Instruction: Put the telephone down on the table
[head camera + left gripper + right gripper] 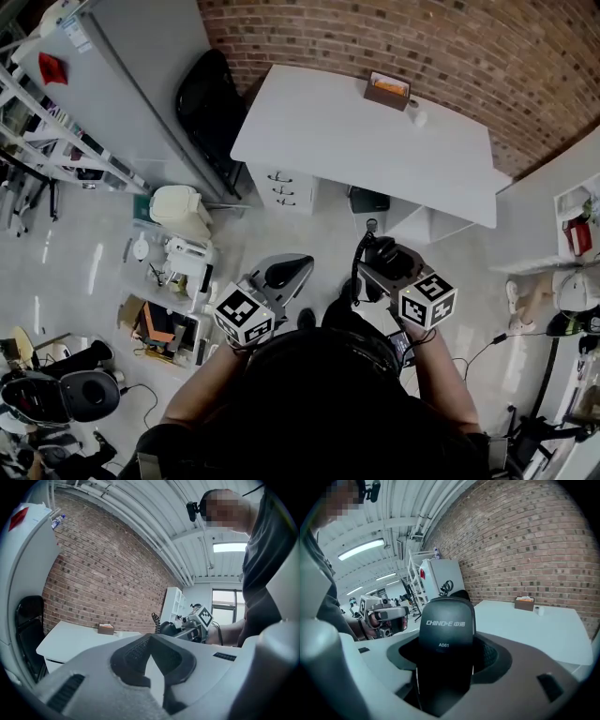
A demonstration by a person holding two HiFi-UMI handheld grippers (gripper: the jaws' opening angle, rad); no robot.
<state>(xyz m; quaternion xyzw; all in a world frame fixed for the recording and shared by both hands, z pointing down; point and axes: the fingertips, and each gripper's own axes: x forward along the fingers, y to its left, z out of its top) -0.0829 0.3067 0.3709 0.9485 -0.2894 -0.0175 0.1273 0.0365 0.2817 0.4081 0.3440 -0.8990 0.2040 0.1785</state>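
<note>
Your right gripper (382, 267) had its jaws pinching the black plastic telephone handset (446, 634) mid-body, well short of the white surface (375, 141). It was probably stiff, light and slippery. Your left gripper (150, 656) had its jaws pressed together, empty.

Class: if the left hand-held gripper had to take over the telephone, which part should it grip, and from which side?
Probably the free end of the telephone, which sticks out past the right hand-held gripper: come from opposite that gripper, jaws across its narrow sides. The left hand-held gripper is shut, so open it first.
</note>
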